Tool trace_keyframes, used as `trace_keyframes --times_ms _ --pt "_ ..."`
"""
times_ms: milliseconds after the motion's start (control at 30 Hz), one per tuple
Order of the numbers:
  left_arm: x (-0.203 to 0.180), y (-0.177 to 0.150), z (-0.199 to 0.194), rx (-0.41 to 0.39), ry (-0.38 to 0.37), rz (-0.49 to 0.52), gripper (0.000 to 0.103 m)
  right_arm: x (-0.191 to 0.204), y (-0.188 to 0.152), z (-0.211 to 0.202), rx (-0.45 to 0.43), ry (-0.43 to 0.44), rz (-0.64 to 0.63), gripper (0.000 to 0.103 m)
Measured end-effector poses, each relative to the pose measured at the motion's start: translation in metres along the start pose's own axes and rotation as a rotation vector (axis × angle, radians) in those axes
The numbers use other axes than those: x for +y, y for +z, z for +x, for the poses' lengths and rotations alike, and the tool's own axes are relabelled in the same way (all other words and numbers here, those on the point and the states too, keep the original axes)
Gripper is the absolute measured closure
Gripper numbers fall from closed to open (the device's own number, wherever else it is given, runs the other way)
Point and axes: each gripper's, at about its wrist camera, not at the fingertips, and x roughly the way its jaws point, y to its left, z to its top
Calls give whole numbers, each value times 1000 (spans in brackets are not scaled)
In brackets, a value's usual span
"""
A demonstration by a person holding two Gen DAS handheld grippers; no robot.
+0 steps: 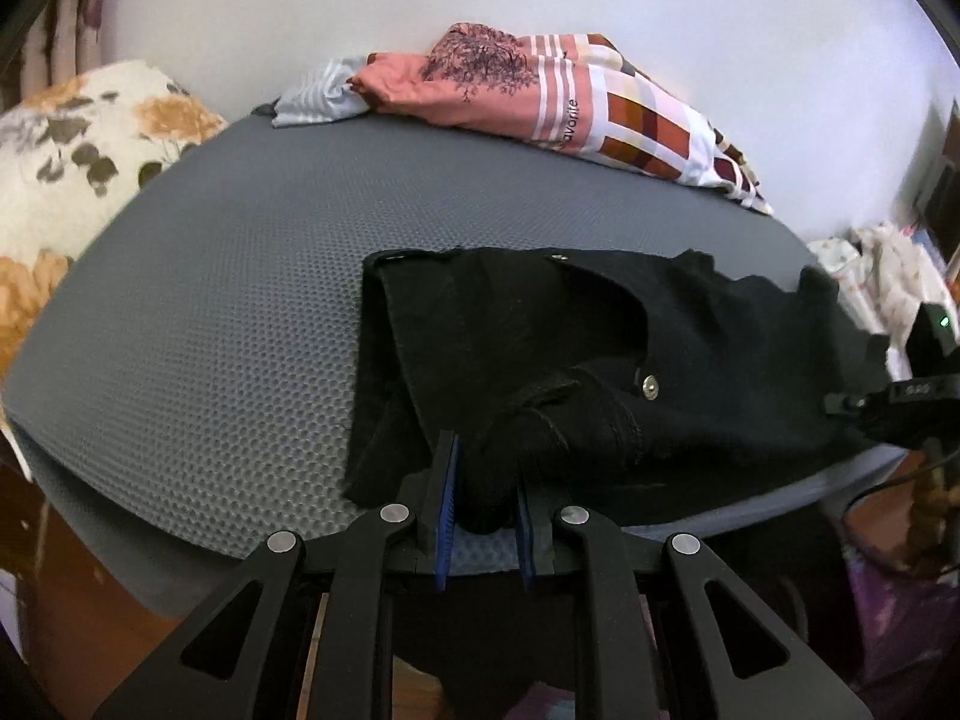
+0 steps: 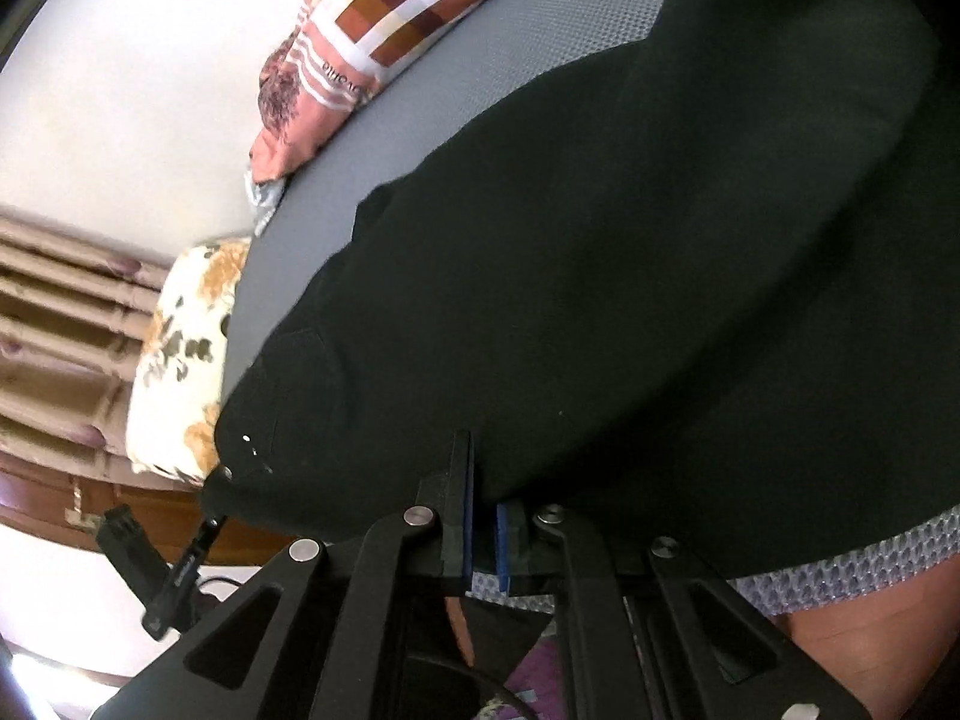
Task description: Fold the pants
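Left wrist view, black pants (image 1: pixel 600 360) spread over the grey textured bench (image 1: pixel 210 300), left tool (image 1: pixel 483 516) clamped on a bunched fold at the near edge, right tool (image 2: pixel 483 534) pinching the pants' near hem.

The left gripper (image 1: pixel 487 516) pointed steeply downward, its black linkage arms splayed wide behind the two blue-padded fingers (image 1: pixel 447 516). The jaws stood nearly together, clamped on a bunched wad of the black pants (image 1: pixel 600 354) — the cloth bulged out between the pads. The right gripper (image 2: pixel 485 531) was tilted down as well and rolled to one side. Its jaws stood close, pinching the edge of the same dark cloth. From the left wrist view, the right gripper's body showed at the far right edge.
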Motion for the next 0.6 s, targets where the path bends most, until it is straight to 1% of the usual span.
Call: trace_keyframes --times_ms 33,67,100,133,167,200,267,333,367,400,467,500,533,567,600 --pt "-1 -1 0 -4 14 17 83 1 0 0 -4 0 -11 96" --pt "-2 -2 2 -1 38 34 78 1 0 0 -4 -4 -17 96" --pt "-3 -4 4 12 67 50 75 -1 0 1 -2 -6 -17 96" --pt "-1 -5 6 23 85 56 69 0 -2 2 1 -7 -17 96" --pt "1 -7 7 28 102 58 60 -2 -3 4 6 -11 -19 96" --pt "4 -9 7 26 136 58 56 -3 -5 5 7 -16 -22 96" --pt "9 -9 2 12 177 52 38 -5 -7 9 14 -20 -23 96" --pt "15 -6 -7 -6 226 32 34 -10 -7 9 10 5 -5 96" --pt "18 -3 -13 -24 266 24 33 -11 -8 8 10 19 -6 95" --pt "21 0 -22 -48 322 15 33 -12 -8 8 13 38 -10 95" --pt "27 6 -42 -99 395 -24 32 -16 -8 7 15 75 9 93" --pt "29 10 -55 -137 404 -54 32 -21 -7 6 16 110 25 93" --pt "28 13 -66 -174 393 -73 32 -23 -7 4 9 129 34 91" --pt "24 18 -75 -200 367 -80 30 -27 -5 -2 -7 144 40 85" --pt "17 23 -79 -205 337 -74 28 -29 -4 -5 -19 151 40 80"
